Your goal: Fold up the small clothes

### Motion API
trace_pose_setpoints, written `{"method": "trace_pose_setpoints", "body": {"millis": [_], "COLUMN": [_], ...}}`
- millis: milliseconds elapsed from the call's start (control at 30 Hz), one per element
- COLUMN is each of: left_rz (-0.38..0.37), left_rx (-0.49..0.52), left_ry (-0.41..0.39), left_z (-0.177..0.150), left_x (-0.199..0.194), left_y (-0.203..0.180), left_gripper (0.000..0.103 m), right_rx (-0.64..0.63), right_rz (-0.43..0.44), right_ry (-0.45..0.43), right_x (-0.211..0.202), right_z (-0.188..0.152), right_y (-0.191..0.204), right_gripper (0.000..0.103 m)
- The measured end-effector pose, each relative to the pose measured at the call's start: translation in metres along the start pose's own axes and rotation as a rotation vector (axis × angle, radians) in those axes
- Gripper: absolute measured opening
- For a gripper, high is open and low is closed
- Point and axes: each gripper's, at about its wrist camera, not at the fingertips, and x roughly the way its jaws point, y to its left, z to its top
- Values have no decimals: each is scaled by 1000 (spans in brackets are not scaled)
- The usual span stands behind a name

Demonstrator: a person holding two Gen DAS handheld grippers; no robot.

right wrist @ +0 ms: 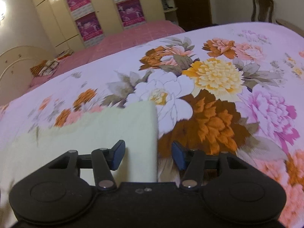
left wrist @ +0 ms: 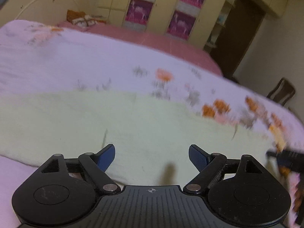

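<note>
A pale green cloth [left wrist: 117, 125] lies flat on a floral bedsheet [left wrist: 57, 60]. My left gripper [left wrist: 151, 158] is open and empty, hovering over the cloth's near part. In the right wrist view the same cloth [right wrist: 106, 133] shows its right edge and far right corner. My right gripper [right wrist: 148, 155] is open and empty, its jaws straddling that right edge, left finger over the cloth and right finger over the sheet [right wrist: 237, 95]. The right gripper also shows blurred at the right edge of the left wrist view [left wrist: 285, 159].
A pink bed [left wrist: 152, 38] with a small patterned bundle [left wrist: 83, 20] lies beyond the sheet. A cream wardrobe with magenta panels [right wrist: 89, 24] and a dark doorway [right wrist: 190, 3] stand behind. A wooden chair [right wrist: 263, 8] stands at the far right.
</note>
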Motion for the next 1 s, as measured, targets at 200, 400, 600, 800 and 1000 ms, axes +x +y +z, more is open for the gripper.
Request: {"method": "trace_pose_setpoints", "body": {"millis": [200,400,600,800,1000], "left_rz": [45,51,65,118,91], "left_rx": [45,74,51,111,90], "left_ry": [-4,-3,-17,-15,38], "left_z": [-9,-6,-4,-4,0], "left_x": [15,7,14,27,13], "left_y": [-1,-2,-4,-2,3], "left_gripper": [85,85,85,85,87], "right_rx": [0,-73,-116,-238,-181], "right_rz": [25,-63,-24,-89,-61], "right_ry": [9,-32,-132,-67,-63], "right_x": [15,16,-10,22,-5], "right_z": [11,6,13,0,3], "right_y": [4,4,25,31,46], "right_gripper": [8,8,25,20,25]}}
